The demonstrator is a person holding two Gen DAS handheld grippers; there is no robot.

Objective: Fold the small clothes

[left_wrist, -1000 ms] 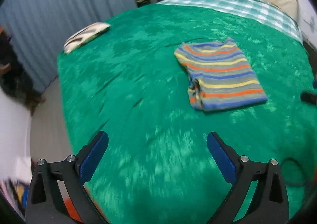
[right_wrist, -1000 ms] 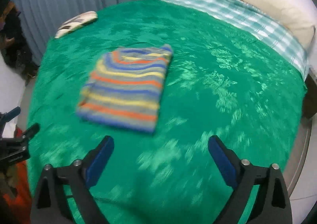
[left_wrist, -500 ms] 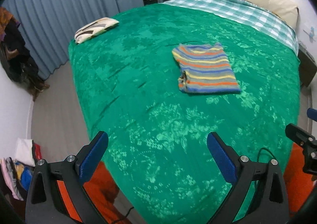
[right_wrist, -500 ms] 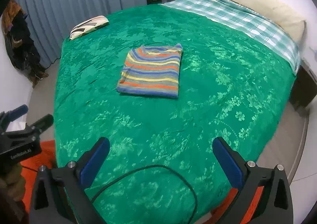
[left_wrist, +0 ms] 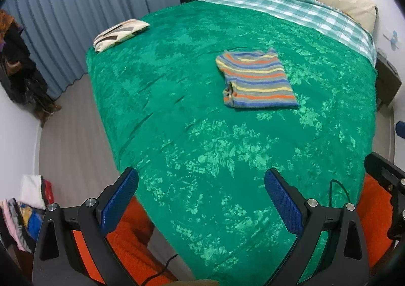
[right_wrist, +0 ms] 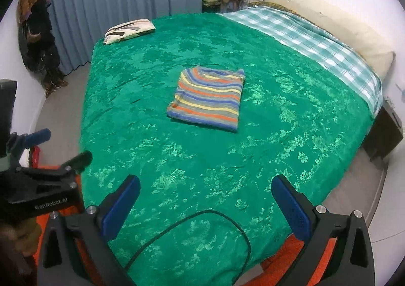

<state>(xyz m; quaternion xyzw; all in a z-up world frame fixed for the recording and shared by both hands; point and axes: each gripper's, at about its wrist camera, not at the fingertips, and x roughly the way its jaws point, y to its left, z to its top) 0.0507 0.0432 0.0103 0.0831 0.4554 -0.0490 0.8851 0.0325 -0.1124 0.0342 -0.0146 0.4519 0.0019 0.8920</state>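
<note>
Both wrist views. The left gripper (left_wrist: 201, 192) and the right gripper (right_wrist: 205, 198) now stand back past the near edge of the bed (left_wrist: 141, 98), well apart from the striped shirt (left_wrist: 255, 79); a second ago both hung close over the cover with the garment large in view, so each has withdrawn and risen. Jaws of both grippers are spread wide and hold nothing. The striped shirt lies as a compact folded rectangle on the green bedcover, about midway across the bed and nearer the head end than the near edge, untouched. The withdrawal suggests that this fold is judged complete and the garment released. A black cable (right_wrist: 202, 232) loops over the cover near the near edge. A folded pale cloth (left_wrist: 120, 34) rests at the far left corner of the bed. Containers: none can be made out; a heap of clothes (left_wrist: 27, 210) lies on the floor at left, with no bin or basket visible around it.
</note>
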